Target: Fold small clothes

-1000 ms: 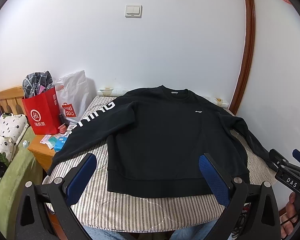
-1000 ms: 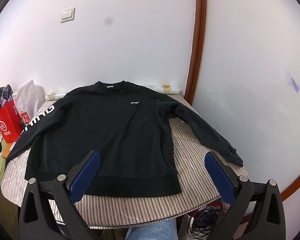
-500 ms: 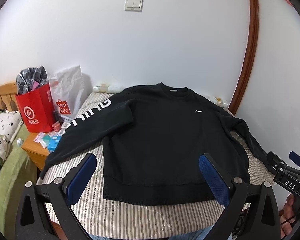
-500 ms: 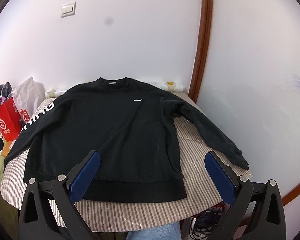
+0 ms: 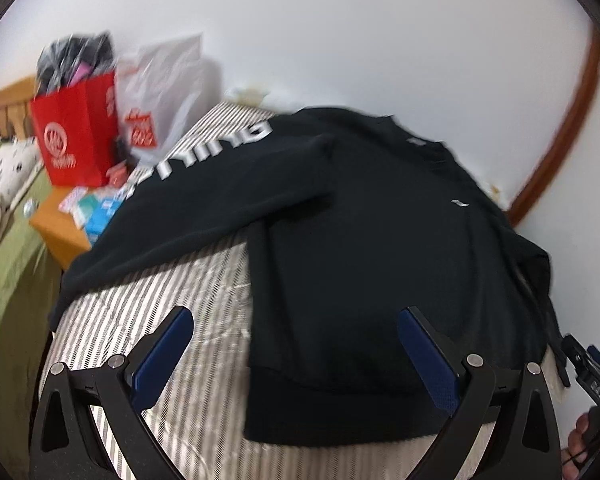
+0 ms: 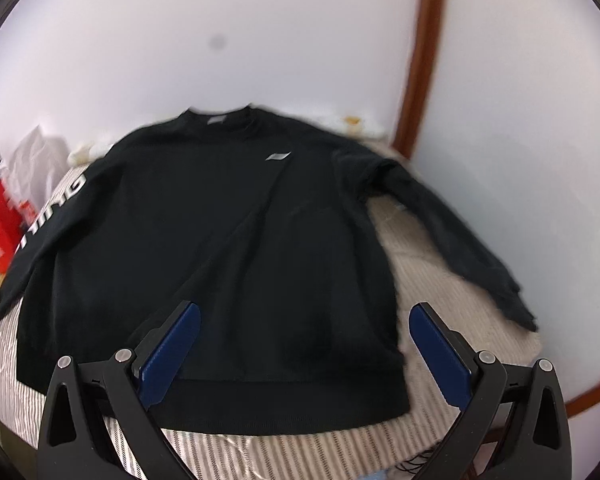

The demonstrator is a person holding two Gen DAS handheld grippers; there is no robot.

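Gaping wide, left gripper [image 5: 296, 354] jaws hold nothing, hover above sweatshirt hem and striped bed cover [image 5: 188, 292]. Right gripper [image 6: 306, 354] jaws likewise spread, empty, above hem at lower front. Black sweatshirt [image 6: 228, 248] lies flat, face up on bed, collar toward wall, both sleeves spread outward; white lettering on one sleeve, small white logo on chest. Beyond lettered sleeve: red paper bag [image 5: 76, 136], white plastic bag [image 5: 168, 88] on wooden nightstand [image 5: 58, 226]. Both views motion-blurred.
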